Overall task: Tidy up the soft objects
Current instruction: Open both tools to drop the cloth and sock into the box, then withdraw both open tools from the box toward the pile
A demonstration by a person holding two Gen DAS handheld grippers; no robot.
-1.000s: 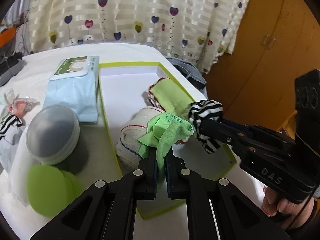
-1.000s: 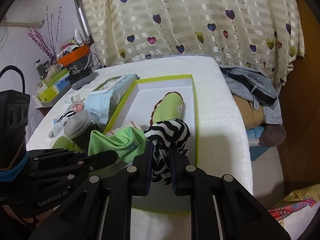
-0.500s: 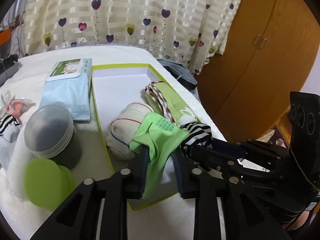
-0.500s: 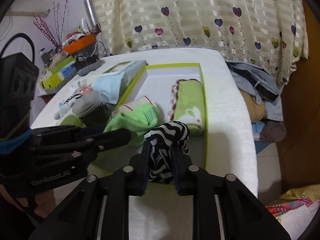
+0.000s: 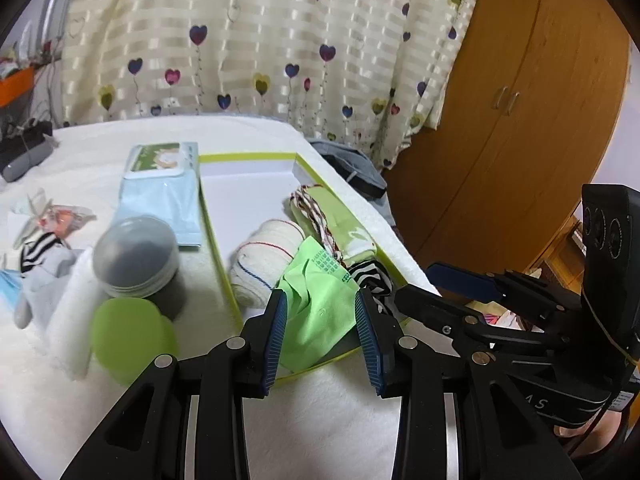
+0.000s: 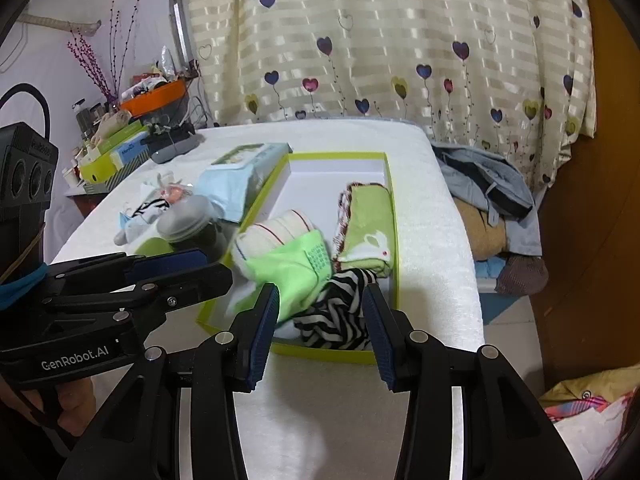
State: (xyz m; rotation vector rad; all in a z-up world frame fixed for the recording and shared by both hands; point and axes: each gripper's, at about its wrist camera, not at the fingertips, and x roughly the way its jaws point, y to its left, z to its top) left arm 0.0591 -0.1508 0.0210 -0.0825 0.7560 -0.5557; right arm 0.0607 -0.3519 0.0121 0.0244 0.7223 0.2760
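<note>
A white box with a lime rim (image 5: 248, 156) (image 6: 340, 155) lies on the white-covered bed. Inside it are a rolled cream cloth (image 5: 264, 248) (image 6: 276, 232) and a folded green rabbit towel (image 5: 340, 220) (image 6: 368, 232). A bright green cloth (image 5: 320, 312) (image 6: 288, 268) and a black-and-white striped cloth (image 5: 370, 276) (image 6: 336, 312) lie loose at the box's near end. My left gripper (image 5: 320, 304) hovers just before the green cloth, jaws opening, pads off it. The jaws of my right gripper (image 6: 320, 296) are opening too, over the striped cloth without pressing it.
Left of the box sit a blue wipes pack (image 5: 160, 188), a grey-lidded jar (image 5: 136, 256), a green lid (image 5: 128, 336) and small soft items (image 5: 36, 248). Clothes (image 6: 488, 184) are piled beyond the bed's right edge. A wooden wardrobe (image 5: 520, 120) stands right.
Both grippers went from shut on their cloths to open and drew back a little. The green and striped cloths dropped into the near end of the box.
</note>
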